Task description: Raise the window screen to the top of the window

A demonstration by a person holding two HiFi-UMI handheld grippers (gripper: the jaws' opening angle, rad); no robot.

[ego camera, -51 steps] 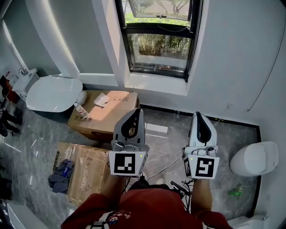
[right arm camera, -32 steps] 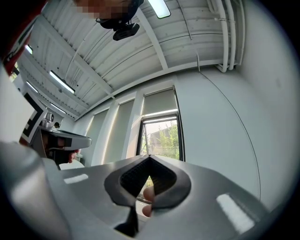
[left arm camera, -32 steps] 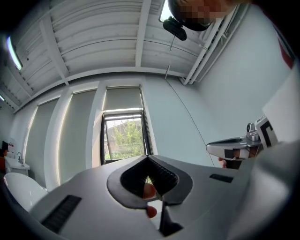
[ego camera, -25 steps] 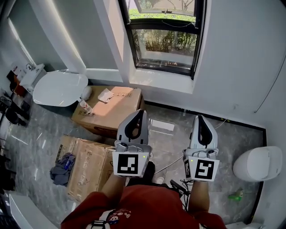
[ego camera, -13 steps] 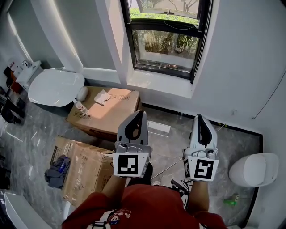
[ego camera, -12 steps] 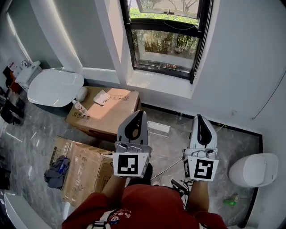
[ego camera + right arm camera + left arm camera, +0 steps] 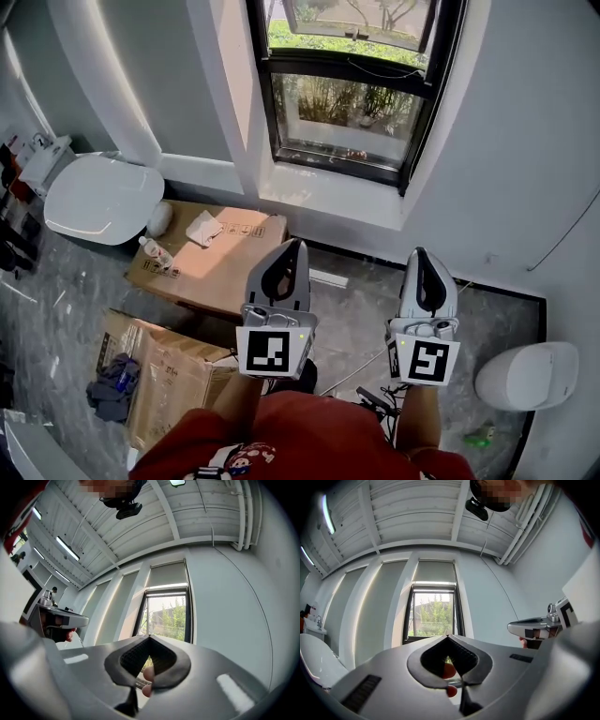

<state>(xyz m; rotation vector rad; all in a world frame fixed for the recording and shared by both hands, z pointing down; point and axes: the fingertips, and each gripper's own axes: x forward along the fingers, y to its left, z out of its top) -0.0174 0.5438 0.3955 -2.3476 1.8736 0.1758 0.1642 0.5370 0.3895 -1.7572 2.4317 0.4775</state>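
The black-framed window is set in the white wall ahead, over a white sill. In the left gripper view a grey window screen covers the top part of the window; its lower edge hangs above the glass. The right gripper view shows the same screen. My left gripper and right gripper are side by side, short of the sill, both shut with nothing in them. Neither touches the window. Their tips point at the window's lower part.
Two cardboard boxes lie on the floor at the left, the nearer one with cloth on it. A white toilet lid sits far left, a white toilet at the right. A cable runs over the grey floor.
Both grippers and the camera have moved toward the window, which now looks larger and nearer. The jaws stayed shut throughout.
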